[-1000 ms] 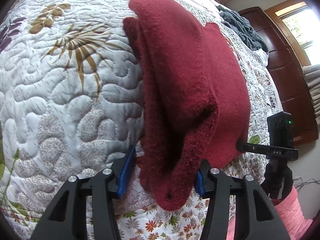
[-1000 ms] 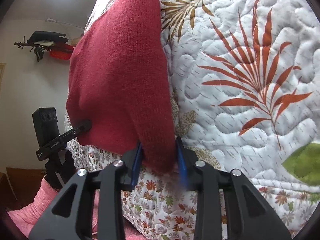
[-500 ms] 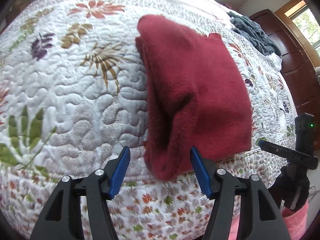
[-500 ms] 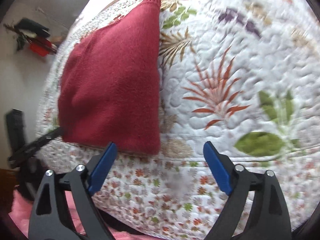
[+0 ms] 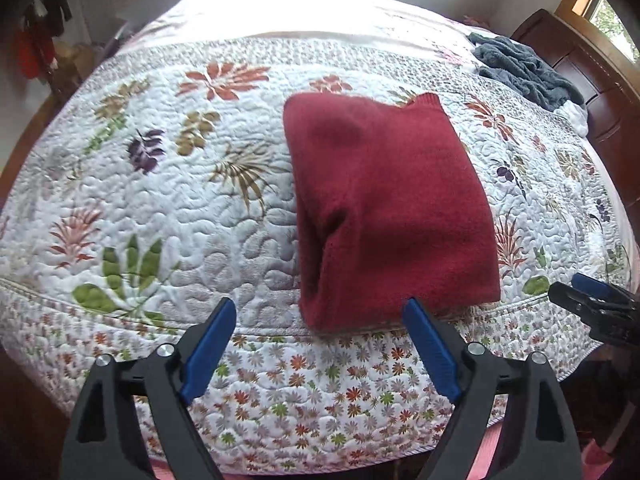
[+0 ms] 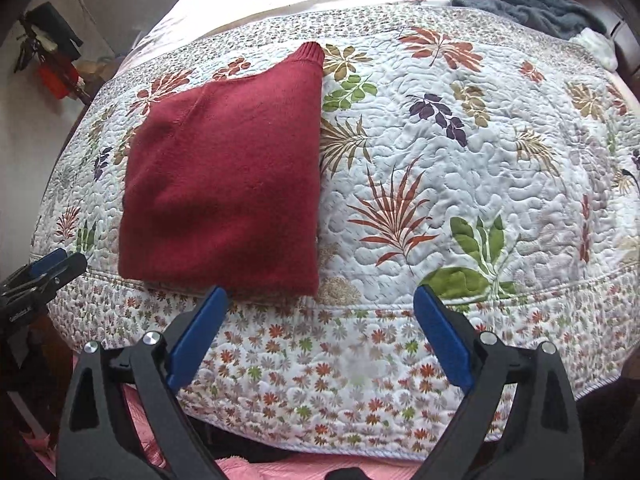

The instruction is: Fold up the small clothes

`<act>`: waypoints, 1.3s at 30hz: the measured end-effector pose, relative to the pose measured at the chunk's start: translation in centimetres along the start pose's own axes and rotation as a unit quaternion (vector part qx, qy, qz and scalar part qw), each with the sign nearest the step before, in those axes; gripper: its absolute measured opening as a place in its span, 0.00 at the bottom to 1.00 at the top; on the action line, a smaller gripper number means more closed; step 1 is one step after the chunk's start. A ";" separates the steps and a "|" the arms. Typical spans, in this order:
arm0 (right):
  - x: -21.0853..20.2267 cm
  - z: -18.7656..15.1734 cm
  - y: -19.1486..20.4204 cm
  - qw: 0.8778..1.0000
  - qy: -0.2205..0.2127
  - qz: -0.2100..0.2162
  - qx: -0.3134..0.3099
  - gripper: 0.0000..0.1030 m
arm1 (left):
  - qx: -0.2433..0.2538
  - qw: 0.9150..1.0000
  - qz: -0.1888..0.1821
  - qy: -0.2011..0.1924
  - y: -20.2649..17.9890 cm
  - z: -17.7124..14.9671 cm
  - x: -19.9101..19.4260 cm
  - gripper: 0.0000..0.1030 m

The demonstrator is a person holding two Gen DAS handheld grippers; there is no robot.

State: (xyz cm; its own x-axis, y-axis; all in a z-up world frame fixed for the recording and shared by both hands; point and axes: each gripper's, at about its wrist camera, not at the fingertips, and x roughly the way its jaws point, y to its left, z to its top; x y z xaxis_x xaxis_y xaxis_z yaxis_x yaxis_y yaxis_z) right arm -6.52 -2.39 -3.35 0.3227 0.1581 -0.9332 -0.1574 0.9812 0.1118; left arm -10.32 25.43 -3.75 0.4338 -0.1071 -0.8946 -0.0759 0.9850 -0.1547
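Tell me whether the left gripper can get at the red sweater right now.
Probably yes: the left gripper is open and empty, and the sweater lies folded on the quilt just ahead, nothing between.

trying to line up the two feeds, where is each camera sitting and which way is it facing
Left wrist: sits on the left gripper, off the bed's near edge, facing across the quilt at the folded red sweater straight ahead; its own open jaws show, and the right gripper at far right.
Right wrist: sits on the right gripper, facing the same way from further right, sweater ahead-left; its open jaws show, and the left gripper at far left.
Shared: sweater, quilt, grey blanket.
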 end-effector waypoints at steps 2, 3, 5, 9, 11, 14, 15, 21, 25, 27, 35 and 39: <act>-0.6 -0.2 0.3 1.000 0.000 -0.004 0.002 0.91 | -0.001 1.000 0.003 -0.003 0.1 -0.1 -0.5 0.84; -1.0 -0.4 0.5 1.000 -0.003 -0.005 0.002 0.92 | -0.002 1.000 0.007 -0.004 0.1 -0.2 -0.9 0.84; -1.6 -0.6 0.8 1.000 -0.009 -0.015 -0.001 0.92 | -0.001 1.000 0.015 -0.006 0.0 -0.4 -1.3 0.84; -2.6 -0.9 1.4 1.000 -0.012 -0.026 0.000 0.92 | 0.002 1.000 0.029 -0.006 -0.1 -0.9 -2.1 0.84; -3.1 -1.1 1.8 0.999 -0.014 -0.030 -0.001 0.92 | 0.001 0.999 0.034 -0.009 -0.1 -1.1 -2.5 0.84; -4.0 -1.3 2.5 0.999 -0.024 -0.047 -0.007 0.94 | -0.002 0.999 0.036 -0.010 -0.1 -1.4 -3.2 0.84; -4.3 -1.5 2.8 0.998 -0.027 -0.054 -0.010 0.94 | -0.002 0.999 0.038 -0.010 -0.2 -1.5 -3.3 0.84; -6.2 -1.9 3.9 0.996 -0.039 -0.072 -0.019 0.96 | 0.006 0.999 0.051 -0.017 -0.7 -2.0 -4.4 0.84; -6.9 -2.1 4.1 0.996 -0.044 -0.072 -0.017 0.96 | 0.012 0.998 0.059 -0.028 -1.0 -2.1 -5.2 0.84; -7.3 -2.2 4.3 0.996 -0.045 -0.069 -0.017 0.96 | 0.012 0.998 0.059 -0.031 -1.0 -2.1 -5.6 0.84; -8.5 -2.4 4.7 0.996 -0.058 -0.064 -0.022 0.96 | 0.019 0.997 0.064 -0.042 -1.6 -2.1 -6.6 0.84; -8.7 -2.2 4.6 0.996 -0.060 -0.064 -0.020 0.96 | 0.028 0.996 0.069 -0.046 -2.0 -2.1 -6.7 0.84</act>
State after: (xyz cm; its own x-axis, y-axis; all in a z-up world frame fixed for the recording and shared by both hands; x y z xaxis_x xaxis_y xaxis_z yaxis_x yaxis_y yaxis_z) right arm -12.12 0.53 4.57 0.4515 0.0457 -0.8911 -0.1443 0.9893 -0.0224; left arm -14.99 23.86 1.72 0.5039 0.0406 -0.8628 -0.0924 0.9957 -0.0072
